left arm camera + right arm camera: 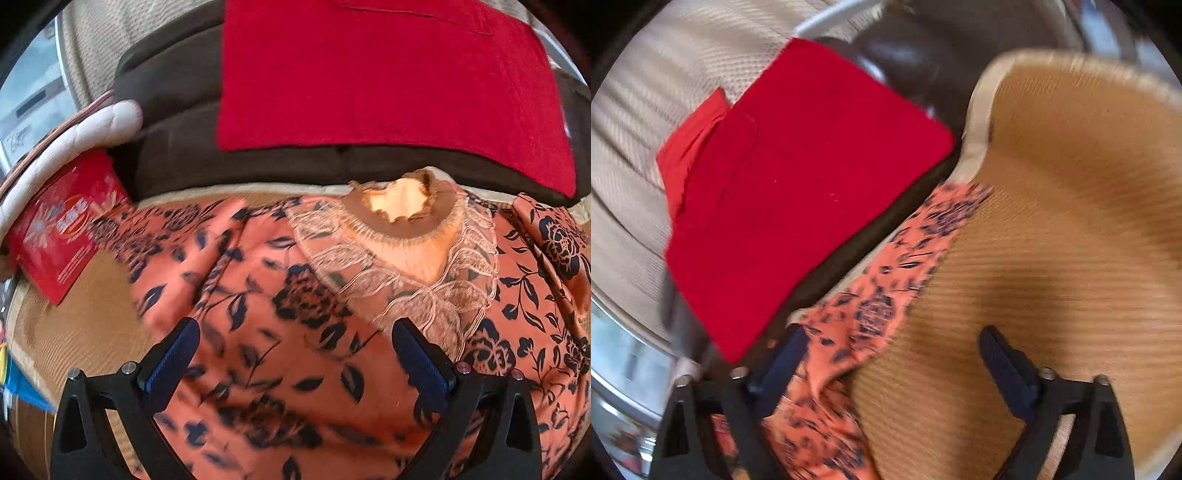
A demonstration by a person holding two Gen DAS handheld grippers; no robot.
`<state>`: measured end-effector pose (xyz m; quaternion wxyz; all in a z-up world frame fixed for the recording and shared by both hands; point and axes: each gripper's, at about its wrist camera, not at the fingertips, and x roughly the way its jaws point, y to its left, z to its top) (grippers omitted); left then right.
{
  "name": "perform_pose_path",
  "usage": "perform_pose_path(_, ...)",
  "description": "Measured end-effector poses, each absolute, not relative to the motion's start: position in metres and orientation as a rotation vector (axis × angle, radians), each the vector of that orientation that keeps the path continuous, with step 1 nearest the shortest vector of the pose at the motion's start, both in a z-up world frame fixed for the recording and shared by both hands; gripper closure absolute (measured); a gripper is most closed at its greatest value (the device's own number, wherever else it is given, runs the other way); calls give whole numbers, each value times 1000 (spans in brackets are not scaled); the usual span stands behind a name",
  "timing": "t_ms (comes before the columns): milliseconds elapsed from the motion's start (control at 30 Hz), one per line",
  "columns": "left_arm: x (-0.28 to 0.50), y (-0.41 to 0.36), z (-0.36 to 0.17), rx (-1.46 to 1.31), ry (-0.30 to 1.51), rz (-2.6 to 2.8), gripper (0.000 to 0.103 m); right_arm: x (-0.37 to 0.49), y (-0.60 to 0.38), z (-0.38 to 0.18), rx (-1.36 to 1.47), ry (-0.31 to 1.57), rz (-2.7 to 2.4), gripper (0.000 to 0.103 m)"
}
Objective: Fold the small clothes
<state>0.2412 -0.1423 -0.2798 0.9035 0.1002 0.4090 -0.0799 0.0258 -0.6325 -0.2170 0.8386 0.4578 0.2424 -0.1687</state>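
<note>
An orange blouse [280,288] with a dark flower print and a lace collar [413,236] lies spread flat on a tan woven mat [88,332]. My left gripper [295,343] hovers over its chest, jaws wide, nothing between the pads. In the right wrist view a sleeve of the same blouse [886,288] runs along the mat's [1071,221] left edge. My right gripper [894,350] stands open over that sleeve, the cloth lying below the left finger [786,358], not pinched. A folded red garment [391,74] rests on a dark brown cushion behind.
A red printed packet [62,225] and a white padded roll [74,136] lie at the mat's left end. The brown cushion [177,110] and a beige mesh cover [646,129] border the mat's far side. The folded red garment [798,177] sits close to the sleeve.
</note>
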Motion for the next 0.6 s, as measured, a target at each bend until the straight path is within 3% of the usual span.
perform_pose_path(67, 248, -137, -285, 250, 812, -171, 0, 45, -643, -234, 1030, 529, -335, 17)
perform_pose_path(133, 252, -137, -286, 239, 808, -196, 0, 69, -655, -253, 1101, 558, -346, 31)
perform_pose_path(167, 252, -138, -285, 224, 808, -218, 0, 75, -662, -260, 1118, 564, -382, 34)
perform_pose_path(367, 251, -144, -288, 212, 785, -276, 0, 83, -714, -258, 1112, 505, -580, 38)
perform_pose_path(600, 260, -146, -289, 180, 779, -296, 0, 112, -781, -257, 1010, 564, -716, 39)
